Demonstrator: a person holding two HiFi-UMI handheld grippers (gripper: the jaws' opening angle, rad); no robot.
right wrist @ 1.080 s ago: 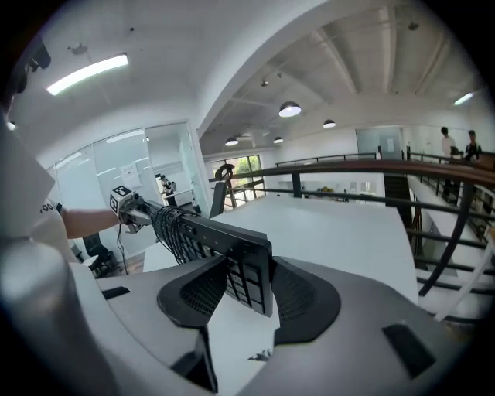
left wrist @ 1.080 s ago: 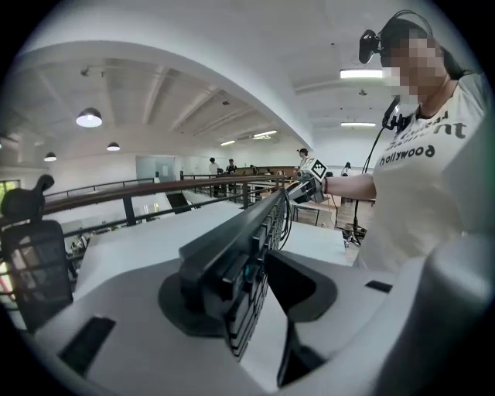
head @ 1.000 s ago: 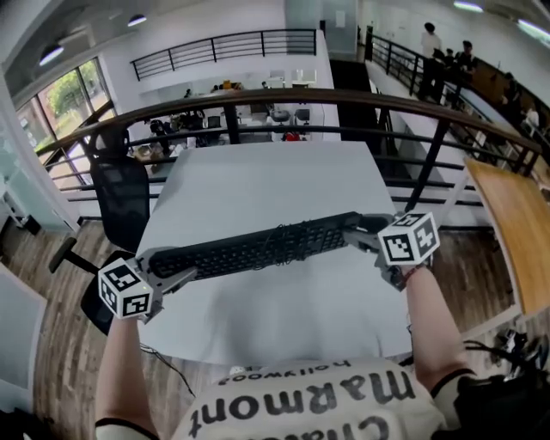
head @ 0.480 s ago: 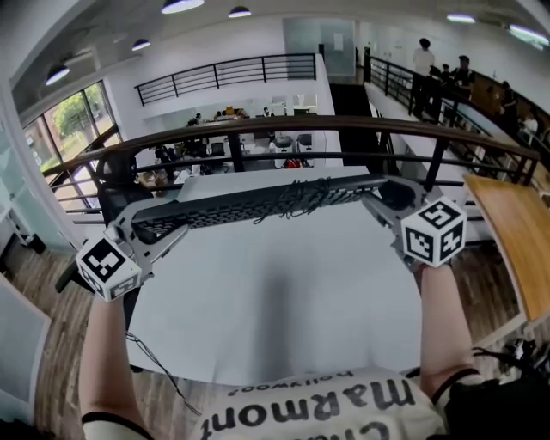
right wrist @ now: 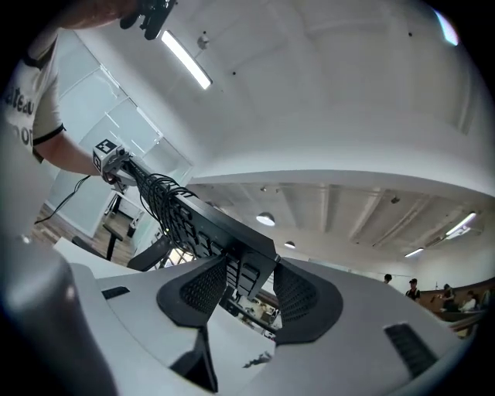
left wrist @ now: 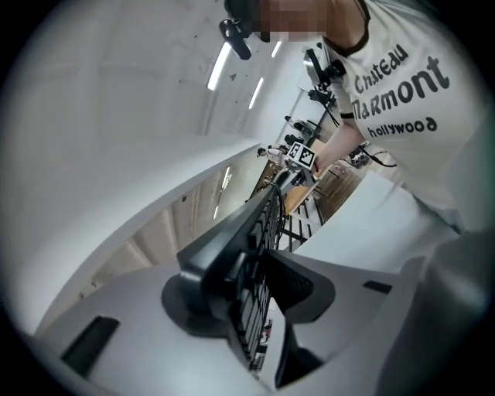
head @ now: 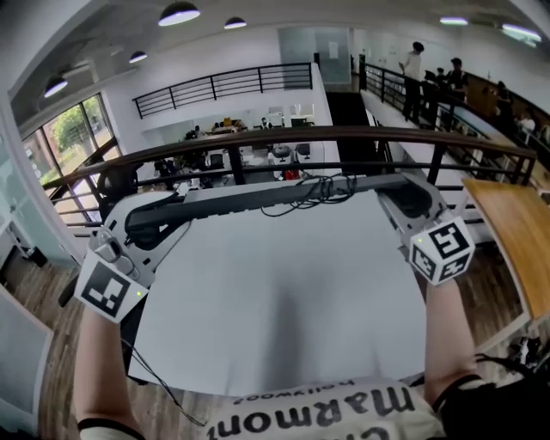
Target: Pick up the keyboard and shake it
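The pick-up looks done. The keyboard (head: 258,196) is right off the table (head: 275,301), up in the air over the far edge and turned so that the head view catches it almost edge-on. The left gripper (head: 142,225) has its left end between the pads, and its jaws are closing in tighter on it. The right gripper (head: 402,196) pinches the right end, one pad on each face. The cable (head: 320,186) sits bundled on the keyboard, right of its middle.

What remains, I'd say, is the shaking itself (one still can't show whether it has begun). Held at both ends like this, the keyboard seems ready for it, though the loose bundle could slip off once it gets going.

The hall (head: 249,51) is big, white and open, a mezzanine with office desks on the level below. The table has a plain white top with nothing lying on it that I can see. A dark railing (head: 344,134) curves round just beyond its far edge. A wooden desk (head: 516,223) stands off the right edge and a black chair (head: 116,185) off the far left corner. A few people (head: 414,69) stand along the walkway at the back right, and round lamps (head: 179,12) glow overhead.
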